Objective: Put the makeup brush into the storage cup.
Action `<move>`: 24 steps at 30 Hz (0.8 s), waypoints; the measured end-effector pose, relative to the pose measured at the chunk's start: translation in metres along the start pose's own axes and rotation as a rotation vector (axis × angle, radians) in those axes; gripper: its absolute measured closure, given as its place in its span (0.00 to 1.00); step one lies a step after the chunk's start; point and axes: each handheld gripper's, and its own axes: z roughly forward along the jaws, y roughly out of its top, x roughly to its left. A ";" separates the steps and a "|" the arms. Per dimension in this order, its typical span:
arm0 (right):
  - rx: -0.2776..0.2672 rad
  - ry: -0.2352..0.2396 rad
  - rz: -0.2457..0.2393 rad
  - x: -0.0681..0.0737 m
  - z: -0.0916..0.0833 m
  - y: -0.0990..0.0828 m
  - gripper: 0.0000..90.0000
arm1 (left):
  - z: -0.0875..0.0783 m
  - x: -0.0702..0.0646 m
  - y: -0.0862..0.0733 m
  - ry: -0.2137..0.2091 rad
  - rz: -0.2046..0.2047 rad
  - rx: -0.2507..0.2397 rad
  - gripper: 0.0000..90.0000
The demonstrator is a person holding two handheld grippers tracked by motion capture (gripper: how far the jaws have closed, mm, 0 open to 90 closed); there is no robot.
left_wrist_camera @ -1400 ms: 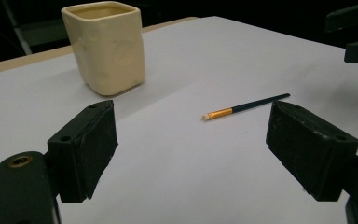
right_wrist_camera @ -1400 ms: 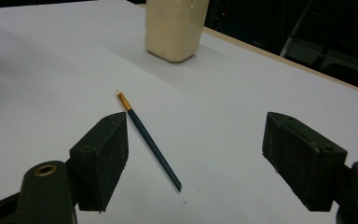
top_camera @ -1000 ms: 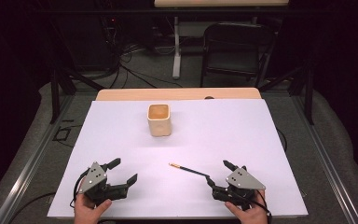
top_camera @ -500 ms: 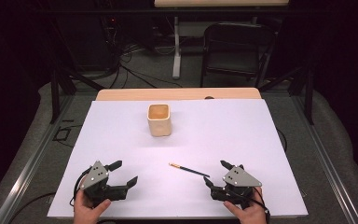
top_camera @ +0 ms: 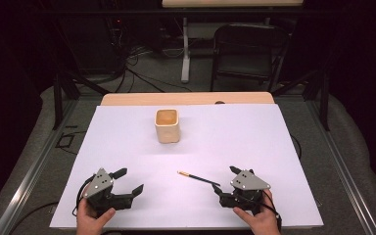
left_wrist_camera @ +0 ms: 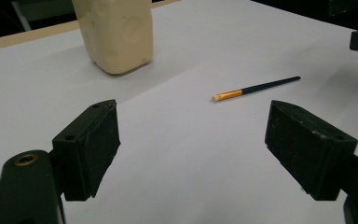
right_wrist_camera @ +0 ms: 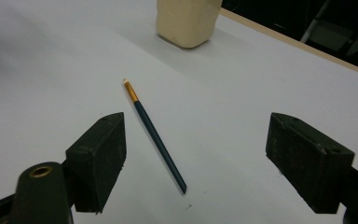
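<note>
**A:** Right gripper [top_camera: 226,182] of yours sits low at the near right of the white sheet [top_camera: 254,142], jaws spread wide with nothing between the pads. The paintbrush [top_camera: 199,177] lies flat just ahead of it, its dark handle end near the jaws and its pale tip aimed toward the cream cup [top_camera: 167,126].

**B:** And your left gripper [top_camera: 129,182]?

**A:** Equally spread, resting at the near left, well apart from the paintbrush. The cup stands upright farther back, near the middle.

**B:** Any writing you can read?

**A:** None legible on cup, brush or grippers; the brush only shows a gold band behind its tip.

**B:** Changes from a second ago?

**A:** Almost nothing: both grippers keep their places, and brush and cup lie as before.
</note>
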 end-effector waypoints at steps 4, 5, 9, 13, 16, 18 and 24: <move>0.034 0.015 0.023 -0.003 0.004 0.003 0.22 | 0.000 0.000 0.000 -0.002 -0.002 0.003 0.20; 0.042 0.016 0.024 -0.004 0.005 0.003 0.22 | 0.000 0.000 0.000 -0.002 -0.002 0.003 0.20; 0.060 0.022 0.028 -0.008 0.008 0.005 0.21 | 0.002 -0.001 -0.001 -0.006 0.006 0.018 0.20; 0.072 0.026 0.035 -0.012 0.011 0.008 0.21 | 0.002 0.000 -0.001 -0.005 0.008 0.021 0.20; 0.079 0.026 0.036 -0.013 0.012 0.011 0.21 | 0.002 0.000 -0.001 -0.003 0.008 0.020 0.20; 0.081 0.028 0.030 -0.014 0.014 0.012 0.21 | 0.002 0.000 -0.001 -0.003 0.007 0.020 0.20; 0.094 0.031 0.025 -0.017 0.017 0.016 0.20 | 0.002 0.000 -0.001 -0.002 0.007 0.022 0.20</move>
